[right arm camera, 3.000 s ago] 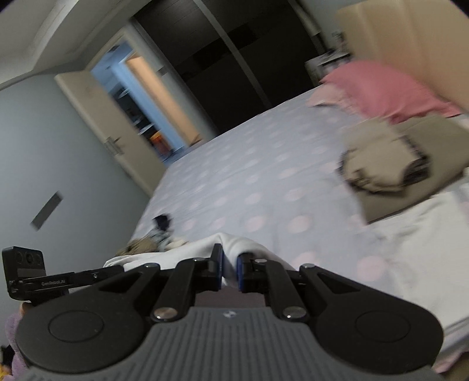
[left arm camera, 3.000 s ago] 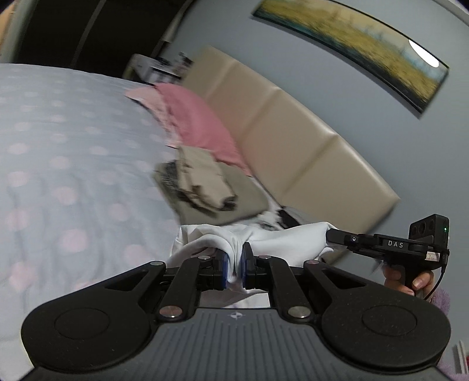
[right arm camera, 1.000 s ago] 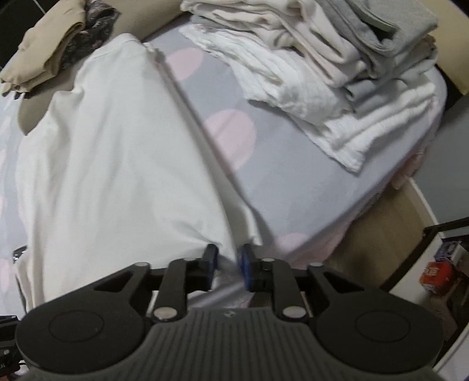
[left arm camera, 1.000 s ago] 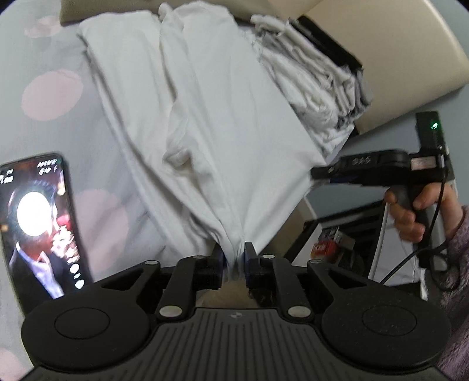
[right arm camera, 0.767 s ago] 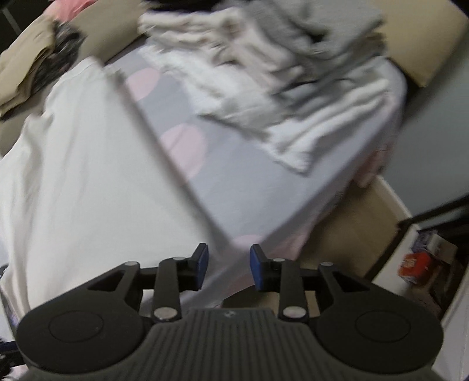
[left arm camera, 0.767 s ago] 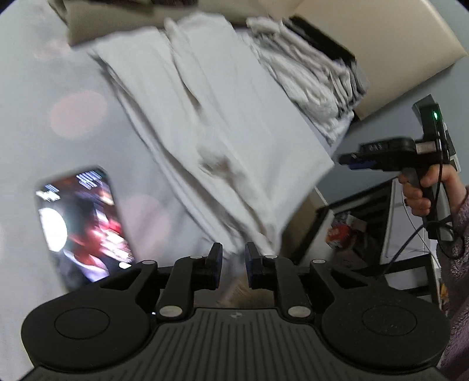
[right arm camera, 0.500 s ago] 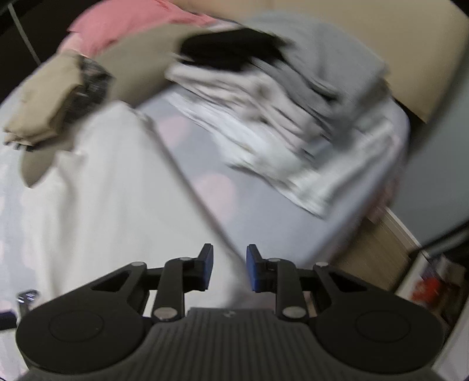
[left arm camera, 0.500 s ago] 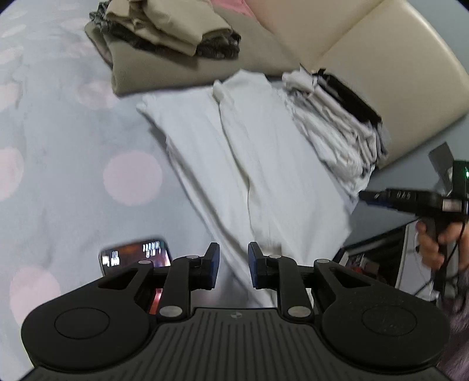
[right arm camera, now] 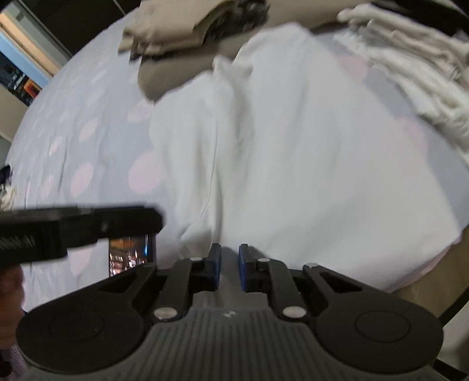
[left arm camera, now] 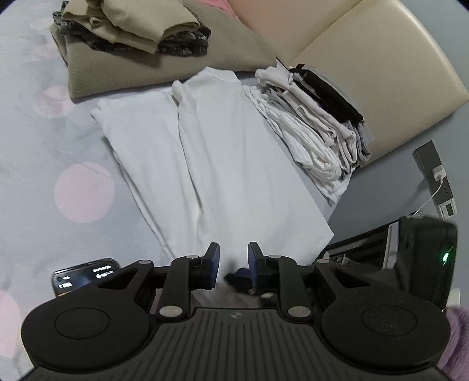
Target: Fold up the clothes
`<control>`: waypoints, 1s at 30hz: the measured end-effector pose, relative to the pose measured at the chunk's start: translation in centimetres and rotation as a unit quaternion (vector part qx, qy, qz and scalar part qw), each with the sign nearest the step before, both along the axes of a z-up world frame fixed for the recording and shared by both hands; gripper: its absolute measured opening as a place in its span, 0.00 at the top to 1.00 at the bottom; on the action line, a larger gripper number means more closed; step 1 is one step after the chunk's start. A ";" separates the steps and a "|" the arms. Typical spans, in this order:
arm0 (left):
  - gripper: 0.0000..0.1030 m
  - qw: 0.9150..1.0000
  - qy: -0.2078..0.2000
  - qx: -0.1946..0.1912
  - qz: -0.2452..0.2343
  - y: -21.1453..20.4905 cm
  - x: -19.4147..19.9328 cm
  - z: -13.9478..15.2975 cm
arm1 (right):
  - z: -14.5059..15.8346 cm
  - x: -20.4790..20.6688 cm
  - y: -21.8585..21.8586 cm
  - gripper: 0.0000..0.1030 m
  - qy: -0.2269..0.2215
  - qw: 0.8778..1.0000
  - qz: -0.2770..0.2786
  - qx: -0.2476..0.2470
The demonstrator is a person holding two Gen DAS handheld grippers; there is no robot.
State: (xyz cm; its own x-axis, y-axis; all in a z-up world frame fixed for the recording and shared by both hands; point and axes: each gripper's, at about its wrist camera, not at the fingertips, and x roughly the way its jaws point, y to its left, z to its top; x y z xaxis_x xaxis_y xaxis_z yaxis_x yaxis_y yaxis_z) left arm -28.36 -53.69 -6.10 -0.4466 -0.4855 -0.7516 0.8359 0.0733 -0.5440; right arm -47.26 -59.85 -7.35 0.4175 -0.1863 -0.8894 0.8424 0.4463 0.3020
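Observation:
A white garment [left arm camera: 228, 164] lies flat on the bed, folded lengthwise, its near hem at the bed's edge. My left gripper [left arm camera: 233, 263] hovers over that hem with a clear gap between its blue pads, and they press on nothing. In the right wrist view the same garment [right arm camera: 293, 164] is blurred. My right gripper [right arm camera: 229, 263] hangs above its near hem and its jaws are closing. Cloth shows through the narrow gap, but the pads do not pinch it. The left gripper's black body [right arm camera: 73, 225] crosses the left side of that view.
A stack of folded white, grey and black clothes [left arm camera: 316, 117] sits right of the garment by the beige headboard [left arm camera: 366, 58]. Folded beige clothes [left arm camera: 132, 26] rest on an olive pillow behind. A lit phone [left arm camera: 85, 274] lies at the near left. The right gripper's body [left arm camera: 425, 258] fills the right.
My left gripper let go of the white garment's hem and drew back and up. The garment now lies flat. My right gripper swung left across the garment, and its gap narrowed.

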 end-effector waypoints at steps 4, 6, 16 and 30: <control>0.83 1.000 0.004 0.003 -0.012 0.3 -0.9 -0.8 | 0.0 -1.4 0.5 0.85 -0.023 0.999 -0.036 0.003; 0.83 1.000 0.011 0.008 -0.015 0.5 -1.3 -1.5 | 0.7 -3.0 1.0 0.84 -0.014 0.997 -0.071 -0.019; 0.83 0.999 -0.005 0.051 -0.001 0.9 -1.6 -4.8 | -2.2 -6.5 1.6 0.82 0.050 0.986 -0.154 -0.026; 0.68 0.975 -0.196 -0.101 0.028 6.4 -4.3 1.3 | 2.6 -6.3 8.3 0.48 -0.001 0.956 -0.252 -0.151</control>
State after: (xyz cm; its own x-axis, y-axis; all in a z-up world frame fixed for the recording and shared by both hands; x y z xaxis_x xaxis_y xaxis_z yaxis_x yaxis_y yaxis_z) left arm -32.66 -47.27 -4.77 -0.1120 -0.6562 -0.7463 0.9804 0.0496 -0.1907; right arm -53.56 -51.51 -4.77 0.2076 -0.6122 -0.7630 0.9731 0.0499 0.2247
